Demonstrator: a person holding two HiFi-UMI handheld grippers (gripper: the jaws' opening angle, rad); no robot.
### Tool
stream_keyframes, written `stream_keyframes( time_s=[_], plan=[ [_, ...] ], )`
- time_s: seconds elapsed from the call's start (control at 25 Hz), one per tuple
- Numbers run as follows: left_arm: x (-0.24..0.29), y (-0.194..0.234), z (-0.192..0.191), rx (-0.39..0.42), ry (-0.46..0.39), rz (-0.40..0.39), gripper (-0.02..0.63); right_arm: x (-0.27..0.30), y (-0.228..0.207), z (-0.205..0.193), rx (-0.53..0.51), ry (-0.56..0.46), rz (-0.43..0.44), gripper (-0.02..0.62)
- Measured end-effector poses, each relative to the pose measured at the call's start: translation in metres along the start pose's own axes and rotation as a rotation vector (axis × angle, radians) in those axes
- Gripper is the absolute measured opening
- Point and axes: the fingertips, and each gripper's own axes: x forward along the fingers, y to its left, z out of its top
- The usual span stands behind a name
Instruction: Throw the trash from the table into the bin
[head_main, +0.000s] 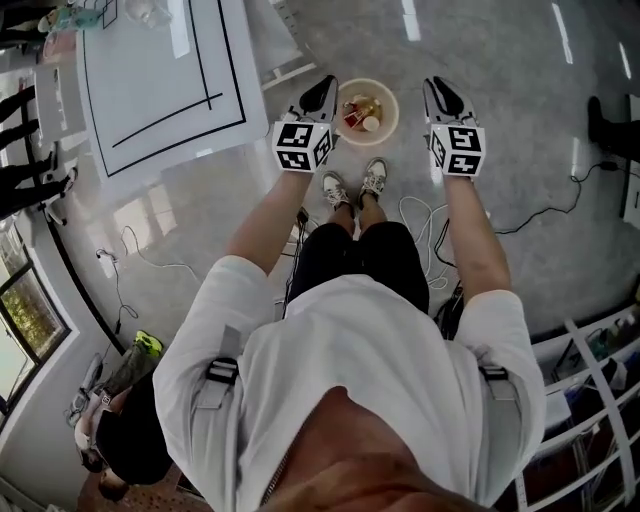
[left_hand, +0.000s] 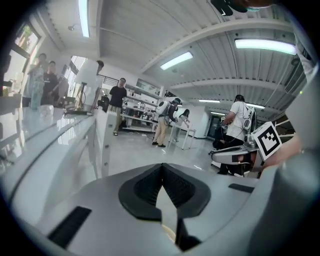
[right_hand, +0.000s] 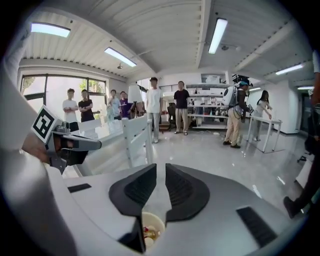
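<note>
A round cream bin (head_main: 367, 110) stands on the floor with bottles and other trash inside. My left gripper (head_main: 322, 95) hangs high over its left rim, jaws shut with nothing between them (left_hand: 162, 187). To the bin's right and at the same height, my right gripper (head_main: 440, 96) has its pads a narrow gap apart and holds nothing (right_hand: 160, 186). Between the right jaws the bin (right_hand: 151, 231) shows far below with the trash in it. A sliver of the bin's rim (left_hand: 169, 233) shows under the left jaws.
The white table (head_main: 160, 80) with black lines stands at the upper left. My shoes (head_main: 355, 185) and loose cables (head_main: 425, 215) lie just behind the bin. A person crouches at the lower left (head_main: 120, 440). Several people stand across the room (right_hand: 152, 112).
</note>
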Motion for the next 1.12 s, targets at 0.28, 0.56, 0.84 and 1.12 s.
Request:
stream_keyframes(
  time_s=[0.28, 0.56, 0.84, 1.12],
  plan=[
    [-0.052, 0.013, 0.105, 0.040, -0.138, 0.083, 0.011, -0.056, 0.008, 0.112, -0.028, -0.187, 0.008, 0.013],
    [-0.096, 0.037, 0.173, 0.077, -0.246, 0.154, 0.011, -0.088, 0.019, 0.197, -0.074, -0.338, 0.028, 0.006],
    [-0.118, 0.040, 0.208, 0.104, -0.316, 0.180, 0.011, -0.096, 0.039, 0.236, -0.122, -0.404, 0.066, 0.006],
    [-0.123, 0.047, 0.216, 0.097, -0.338, 0.189, 0.011, -0.087, 0.050, 0.243, -0.138, -0.407, 0.091, 0.006]
  ],
)
